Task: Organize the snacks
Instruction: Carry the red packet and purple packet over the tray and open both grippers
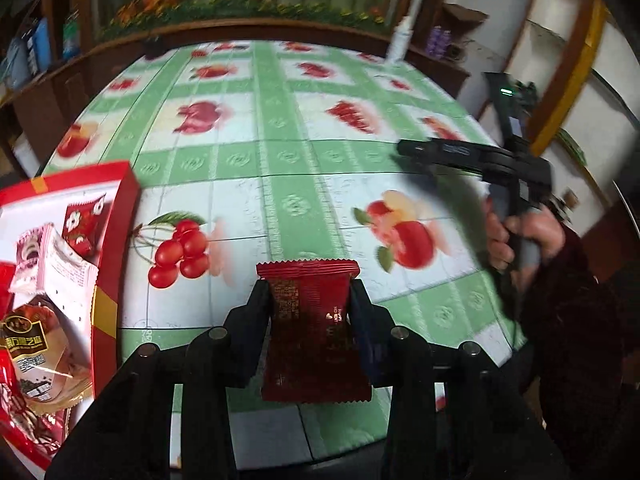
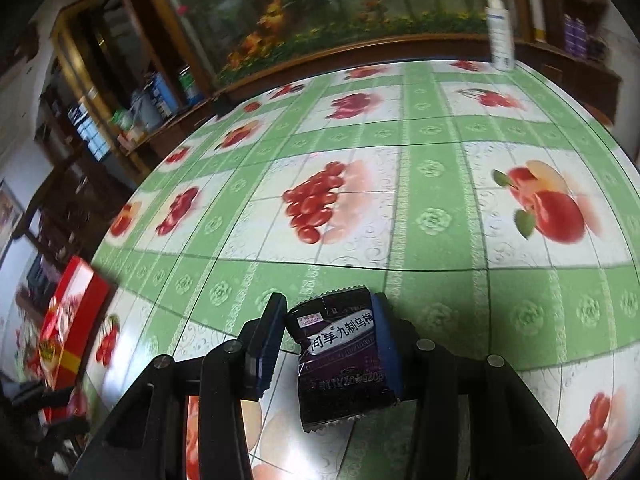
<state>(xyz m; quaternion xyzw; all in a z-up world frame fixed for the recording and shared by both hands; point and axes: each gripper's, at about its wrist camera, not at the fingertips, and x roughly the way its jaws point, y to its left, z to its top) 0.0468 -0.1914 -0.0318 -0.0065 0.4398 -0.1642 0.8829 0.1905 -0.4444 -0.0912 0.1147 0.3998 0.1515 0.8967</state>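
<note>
In the left wrist view my left gripper (image 1: 310, 292) is shut on a dark red snack packet (image 1: 316, 332) and holds it above the table. A red box (image 1: 116, 248) with several snack packets inside lies at the left. My right gripper (image 1: 404, 148) shows at the right, blurred, held by a hand. In the right wrist view my right gripper (image 2: 330, 312) holds a dark purple snack packet (image 2: 344, 360) between its fingers; the packet presses on the right pad and touches the left pad at its top corner. The red box (image 2: 68, 320) is far left.
The round table has a green and white fruit-print cloth (image 2: 400, 200). A white spray bottle (image 2: 500, 36) stands at the table's far edge. Wooden shelves with boxes (image 2: 120, 112) stand behind at the left. A flower picture hangs behind the table.
</note>
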